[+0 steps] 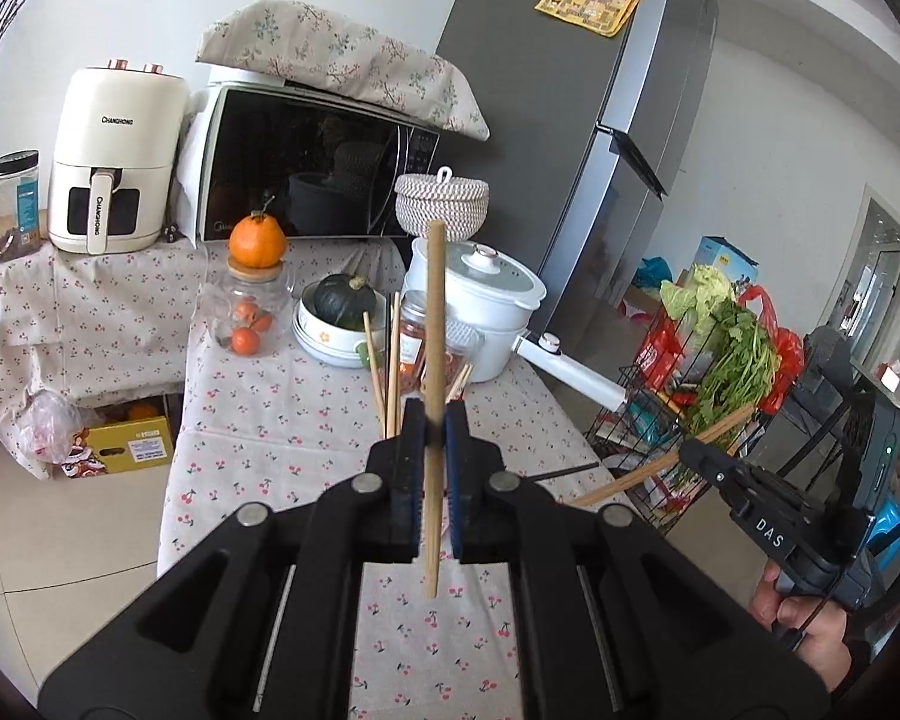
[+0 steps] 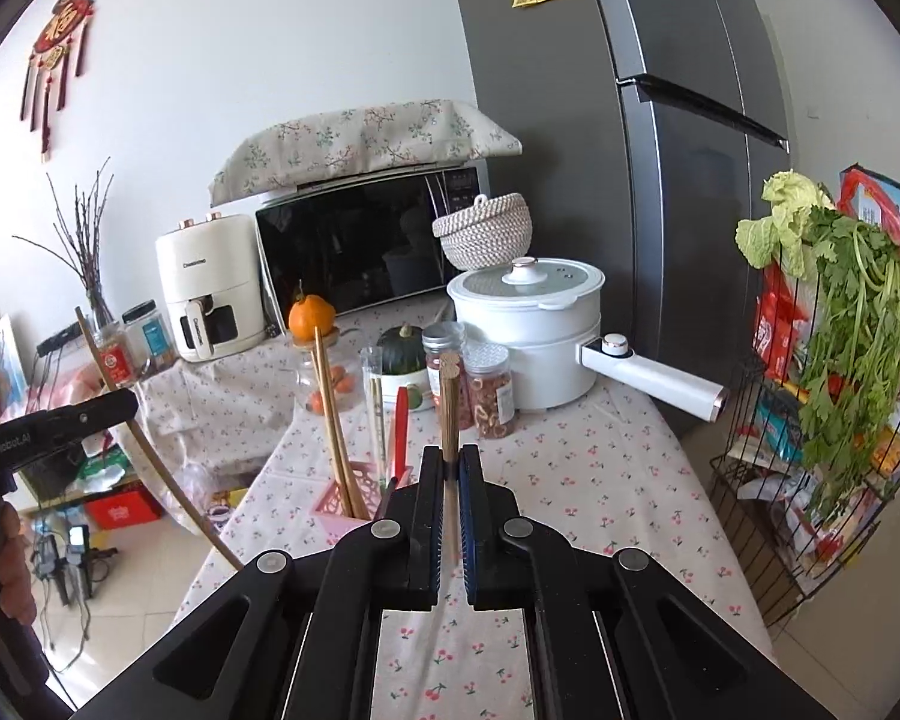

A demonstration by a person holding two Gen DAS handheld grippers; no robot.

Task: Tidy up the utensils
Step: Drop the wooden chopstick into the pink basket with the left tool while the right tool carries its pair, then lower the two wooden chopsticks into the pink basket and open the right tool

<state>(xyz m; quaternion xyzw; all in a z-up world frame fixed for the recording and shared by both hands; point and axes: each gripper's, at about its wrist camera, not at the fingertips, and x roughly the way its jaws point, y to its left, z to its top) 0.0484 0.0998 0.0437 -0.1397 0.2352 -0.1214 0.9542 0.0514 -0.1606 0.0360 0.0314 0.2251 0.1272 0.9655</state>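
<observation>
My left gripper is shut on a wooden chopstick that stands nearly upright between the pads, above the table. My right gripper is shut on another wooden chopstick, also upright. A pink utensil holder sits on the table just left of the right gripper, with several chopsticks and a red utensil standing in it. In the left wrist view the holder is hidden behind the gripper; only chopstick tops show. The right gripper with its chopstick shows at the right there.
A white pot with a long handle, two spice jars, a bowl with a dark squash, a glass jar topped by an orange and a microwave stand behind. A wire vegetable rack stands right of the table.
</observation>
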